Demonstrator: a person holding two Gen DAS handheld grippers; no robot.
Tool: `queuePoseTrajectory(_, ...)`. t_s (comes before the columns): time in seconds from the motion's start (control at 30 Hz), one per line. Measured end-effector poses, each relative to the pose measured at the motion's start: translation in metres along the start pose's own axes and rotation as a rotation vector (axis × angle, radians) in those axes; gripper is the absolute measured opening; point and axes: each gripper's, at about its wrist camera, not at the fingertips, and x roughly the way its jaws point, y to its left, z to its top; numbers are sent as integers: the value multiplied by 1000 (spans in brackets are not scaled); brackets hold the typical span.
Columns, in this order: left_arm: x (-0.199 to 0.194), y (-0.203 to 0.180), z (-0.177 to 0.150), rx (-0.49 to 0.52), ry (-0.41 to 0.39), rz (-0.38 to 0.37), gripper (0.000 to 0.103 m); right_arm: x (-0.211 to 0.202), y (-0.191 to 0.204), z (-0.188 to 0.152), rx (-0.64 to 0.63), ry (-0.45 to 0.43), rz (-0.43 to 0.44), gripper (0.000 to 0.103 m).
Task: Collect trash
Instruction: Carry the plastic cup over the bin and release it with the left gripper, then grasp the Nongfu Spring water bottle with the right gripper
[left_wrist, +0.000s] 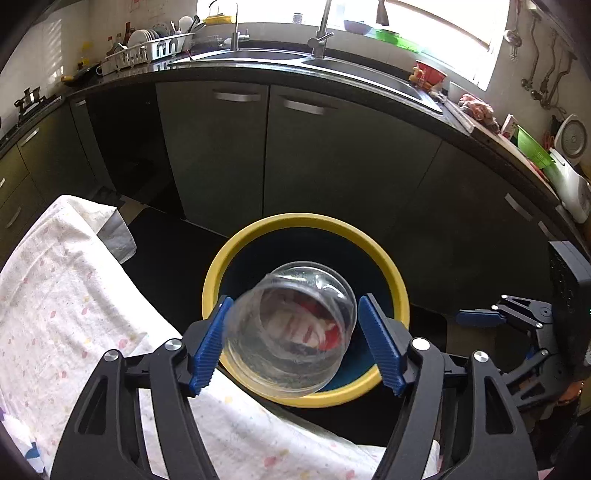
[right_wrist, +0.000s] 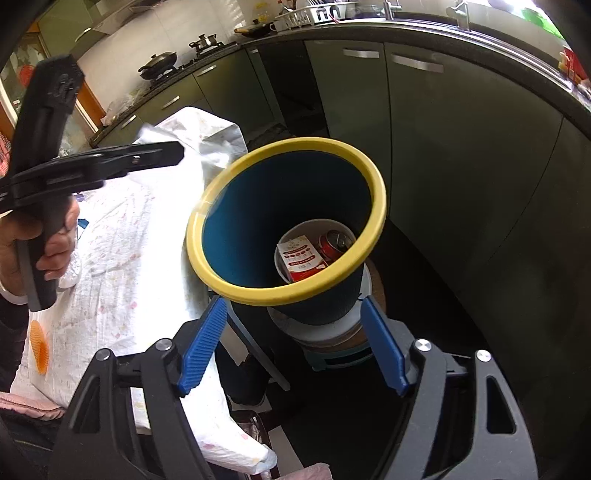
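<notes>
A blue trash bin with a yellow rim (left_wrist: 400, 295) (right_wrist: 288, 291) stands beside the cloth-covered table. In the left wrist view a clear plastic cup (left_wrist: 291, 328) is between my left gripper's (left_wrist: 295, 343) blue fingers (left_wrist: 208, 343), over the bin mouth. The left finger touches it; a gap shows at the right finger, so the jaws stand wide and the cup looks loose. Inside the bin lie a red and white carton (right_wrist: 304, 260) and a red can (right_wrist: 334, 243). My right gripper (right_wrist: 293, 343) is open and empty, just in front of the bin.
The table with a white patterned cloth (left_wrist: 66, 314) (right_wrist: 125, 236) lies left of the bin. Dark kitchen cabinets (left_wrist: 325, 155) and a counter with a sink (left_wrist: 258, 55) stand behind. The bin sits on a round stool (right_wrist: 332, 343).
</notes>
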Motion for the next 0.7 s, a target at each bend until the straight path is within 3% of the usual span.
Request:
queuePoseTrajectory(0.1,13,2,0,-43,32,20,78,4,-2,1,1,7,-1,72)
queuePoseTrajectory(0.2,-4,0,-8,-65,13,5,78,6,1,2,-7,12,4,72)
queuePoseTrajectory(0.5,-143,-10,-68,-31,-203,23,86,10,23,3,-53,22,25,72)
queuePoseTrajectory(0.7,-231,18,-130,-102,-287,126,91,12,53,6,-129,38,42,72)
